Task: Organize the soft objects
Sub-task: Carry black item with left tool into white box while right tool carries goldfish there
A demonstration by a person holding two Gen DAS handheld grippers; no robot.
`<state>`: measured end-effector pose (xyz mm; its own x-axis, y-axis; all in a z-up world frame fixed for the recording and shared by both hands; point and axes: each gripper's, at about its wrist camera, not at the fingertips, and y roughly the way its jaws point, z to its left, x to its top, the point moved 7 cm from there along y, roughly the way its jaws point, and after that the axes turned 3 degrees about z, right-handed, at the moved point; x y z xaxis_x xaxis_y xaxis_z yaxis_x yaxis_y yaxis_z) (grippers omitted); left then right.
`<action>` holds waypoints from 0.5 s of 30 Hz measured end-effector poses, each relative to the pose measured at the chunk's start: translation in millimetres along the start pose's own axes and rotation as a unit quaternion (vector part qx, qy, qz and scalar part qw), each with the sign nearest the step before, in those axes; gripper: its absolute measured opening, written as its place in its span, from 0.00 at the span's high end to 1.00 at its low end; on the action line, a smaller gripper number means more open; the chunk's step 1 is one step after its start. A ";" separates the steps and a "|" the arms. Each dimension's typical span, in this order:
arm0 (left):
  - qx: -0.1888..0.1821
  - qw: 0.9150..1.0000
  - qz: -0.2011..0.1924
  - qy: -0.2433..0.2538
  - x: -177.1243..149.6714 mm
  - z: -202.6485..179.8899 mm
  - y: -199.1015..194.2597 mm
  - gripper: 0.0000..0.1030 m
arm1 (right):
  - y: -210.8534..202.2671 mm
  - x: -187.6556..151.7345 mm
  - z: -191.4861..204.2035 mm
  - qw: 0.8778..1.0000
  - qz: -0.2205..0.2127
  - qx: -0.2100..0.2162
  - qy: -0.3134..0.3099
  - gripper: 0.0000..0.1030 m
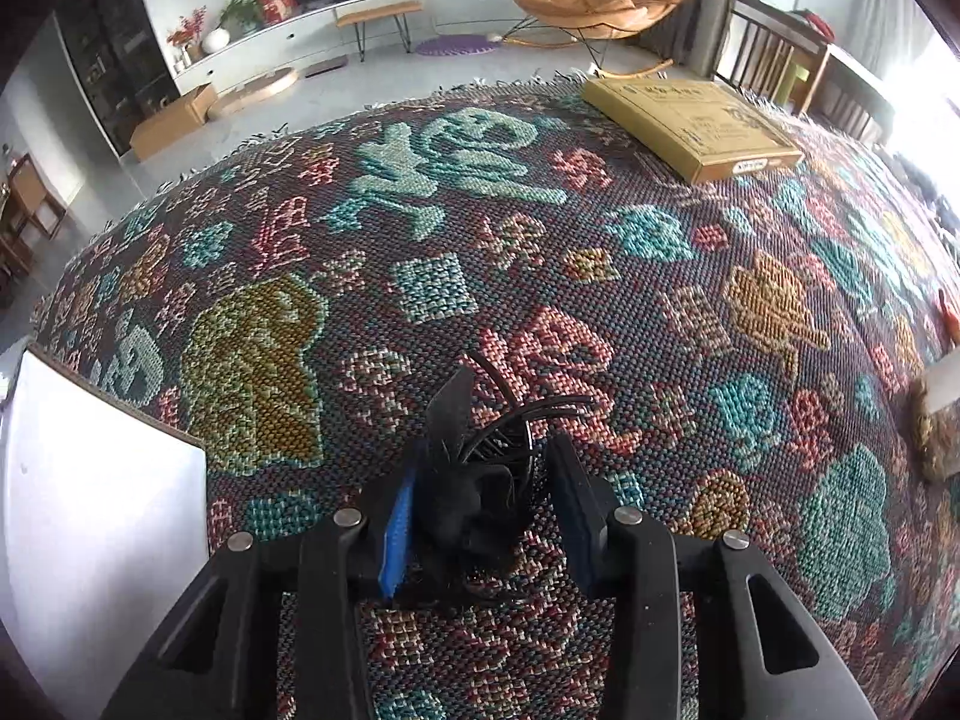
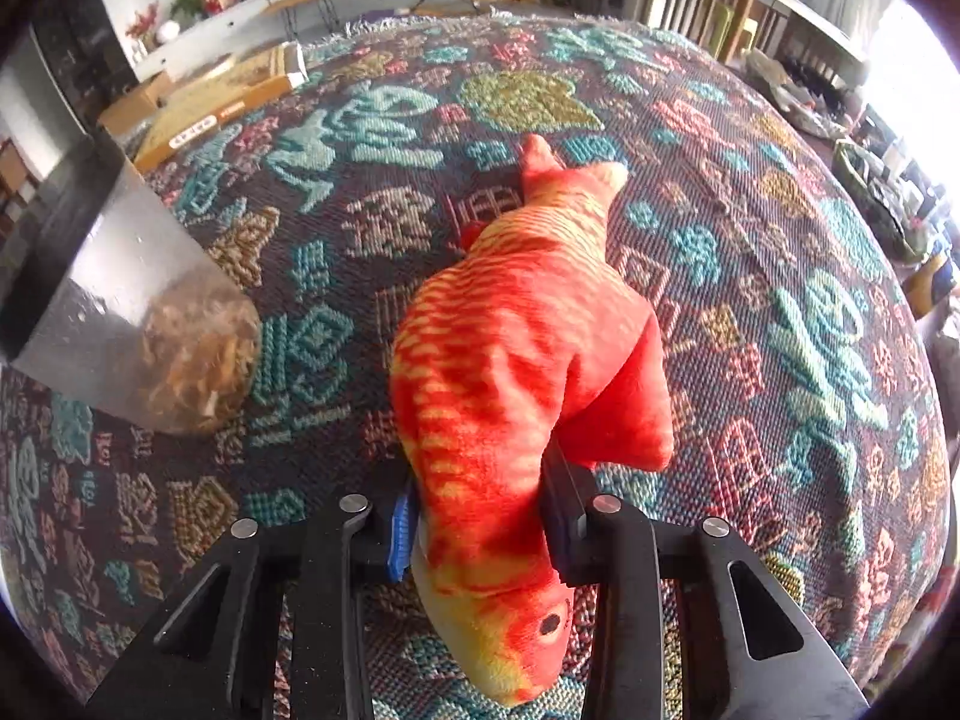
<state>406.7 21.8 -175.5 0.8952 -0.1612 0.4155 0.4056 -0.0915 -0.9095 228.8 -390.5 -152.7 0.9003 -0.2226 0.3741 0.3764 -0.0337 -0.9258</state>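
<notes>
In the left wrist view my left gripper [image 1: 480, 480] is shut on a small black soft object [image 1: 474, 492] with thin black strands fanning out ahead of it, held just over the patterned woven cloth [image 1: 432, 228]. In the right wrist view my right gripper [image 2: 486, 510] is shut on a red and orange plush fish [image 2: 516, 348]. The jaws pinch it behind the head. Its head with a black eye hangs toward the camera. Its tail points away and its body rests on the cloth [image 2: 780, 276].
A flat yellow box [image 1: 690, 126] lies at the far edge of the cloth and also shows in the right wrist view [image 2: 222, 96]. A clear bag of brown bits [image 2: 156, 336] lies left of the fish. A white panel [image 1: 96, 516] sits at the left.
</notes>
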 end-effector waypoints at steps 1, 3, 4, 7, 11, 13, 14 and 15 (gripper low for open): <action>-0.012 1.000 -0.004 -0.015 1.0 1.0 -3.6 0.61 | -8.5 6.9 -3.1 1.000 -0.012 0.004 0.012 0.77; -0.043 0.998 -0.020 -0.047 4.9 2.2 -18.3 0.61 | -33.9 22.2 -5.0 0.999 -0.043 0.017 0.027 0.77; -0.061 0.996 -0.030 -0.059 7.3 1.7 -29.8 0.61 | -49.9 29.1 -1.5 0.998 -0.059 0.023 0.027 0.77; -0.113 0.989 -0.064 -0.071 12.2 0.8 -78.2 0.61 | -100.1 42.7 30.9 0.995 -0.093 0.039 -0.004 0.77; -0.153 0.980 -0.110 -0.065 1.1 22.5 -157.2 0.61 | -158.5 44.5 123.7 0.986 -0.110 0.105 -0.068 0.76; -0.151 0.979 -0.125 -0.061 -14.8 45.6 -193.2 0.61 | -182.7 33.8 184.2 0.977 -0.109 0.154 -0.099 0.76; -0.146 0.979 -0.129 -0.061 -25.8 60.5 -207.5 0.61 | -192.8 26.7 216.0 0.971 -0.105 0.182 -0.113 0.76; -0.136 0.980 -0.131 -0.063 -38.2 77.9 -219.6 0.61 | -201.9 18.9 251.1 0.964 -0.100 0.210 -0.129 0.76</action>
<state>297.8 124.6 7.0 0.7898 0.0244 0.6129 0.5756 -0.3745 -0.7269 224.7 -143.2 54.6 0.8050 -0.0017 0.5932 0.5541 0.3595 -0.7508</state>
